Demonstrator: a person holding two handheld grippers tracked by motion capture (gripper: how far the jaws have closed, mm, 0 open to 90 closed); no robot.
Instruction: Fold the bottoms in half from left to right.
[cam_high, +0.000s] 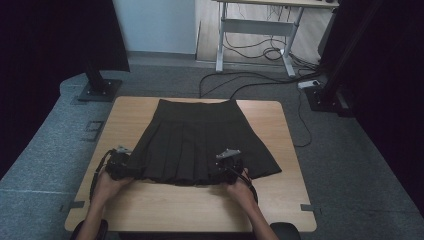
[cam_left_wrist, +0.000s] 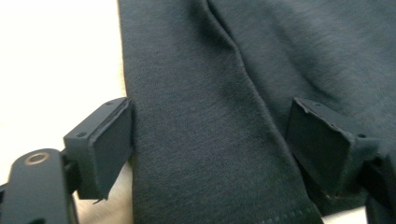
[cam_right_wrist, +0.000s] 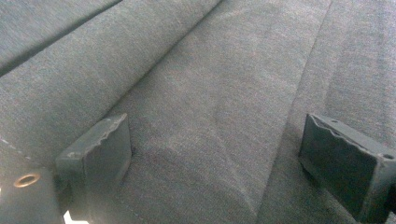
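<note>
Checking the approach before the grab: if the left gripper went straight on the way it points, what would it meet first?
Probably the dark pleated skirt: the left gripper has its open jaws astride the hem, fabric directly ahead.

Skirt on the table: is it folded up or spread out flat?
Spread out flat. The skirt lies open on the table, waistband far, pleats fanning toward the hem.

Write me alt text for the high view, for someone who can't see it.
A dark pleated fabric skirt lies flat on a light wooden table, waistband away from the person. The left hand-held gripper and right hand-held gripper are at the skirt's near hem, jaws open. Grey carpet and cables lie beyond.
</note>
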